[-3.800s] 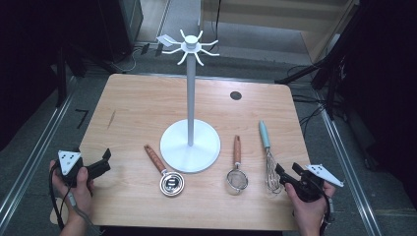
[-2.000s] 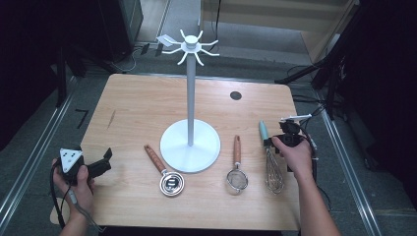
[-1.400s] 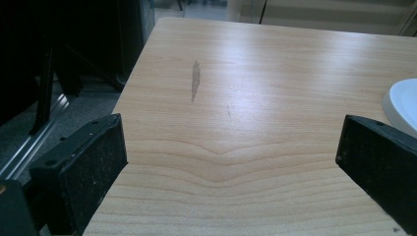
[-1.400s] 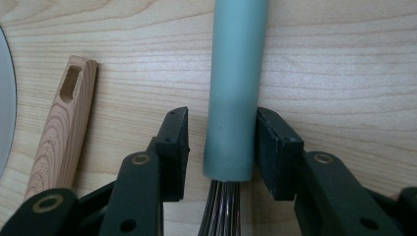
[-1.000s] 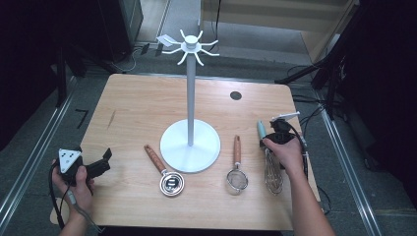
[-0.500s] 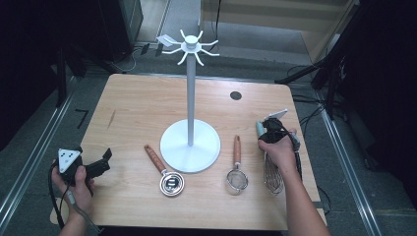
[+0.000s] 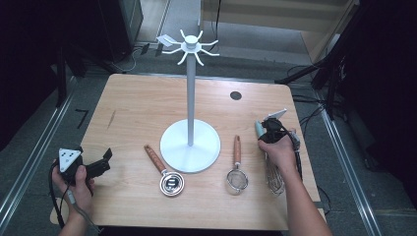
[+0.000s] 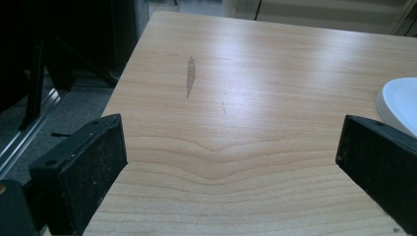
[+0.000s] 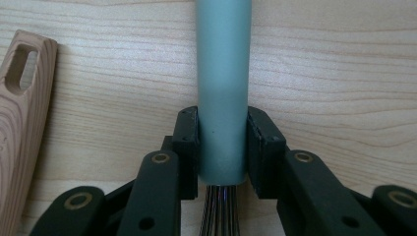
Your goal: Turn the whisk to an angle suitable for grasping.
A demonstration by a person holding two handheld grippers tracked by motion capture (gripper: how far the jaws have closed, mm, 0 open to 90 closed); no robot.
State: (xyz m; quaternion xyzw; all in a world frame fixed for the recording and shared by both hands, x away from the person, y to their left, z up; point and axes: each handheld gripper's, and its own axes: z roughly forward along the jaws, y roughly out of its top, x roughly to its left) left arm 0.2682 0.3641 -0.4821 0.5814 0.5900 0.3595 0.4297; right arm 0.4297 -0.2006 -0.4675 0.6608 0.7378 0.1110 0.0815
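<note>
Right gripper [image 9: 222,147]: jaws clamped on the teal handle of the whisk [image 9: 222,88], one pad on each side, just above where the wires leave the handle. Whisk lies flat on the table [image 7: 137,113] near its right edge, handle toward the far side, wire head [image 7: 274,174] toward the person. In the high view the right gripper [image 7: 268,129] sits over the handle's far part with the hand behind it; whether the whisk is lifted off the wood at all is hard to tell from that height.

Left gripper [image 8: 231,142]: jaws spread wide with bare wood between them. In the high view the left gripper [image 7: 101,166] rests at the near left corner of the table, well apart from everything else.

Between the two: white hook stand [image 7: 190,142] at centre; wooden-handled measuring cup [image 7: 164,172] just beside its base on the left; small strainer [image 7: 237,169] between base and whisk. The strainer's wooden handle end [image 9: 22,98] lies near the whisk handle, apart from it.
</note>
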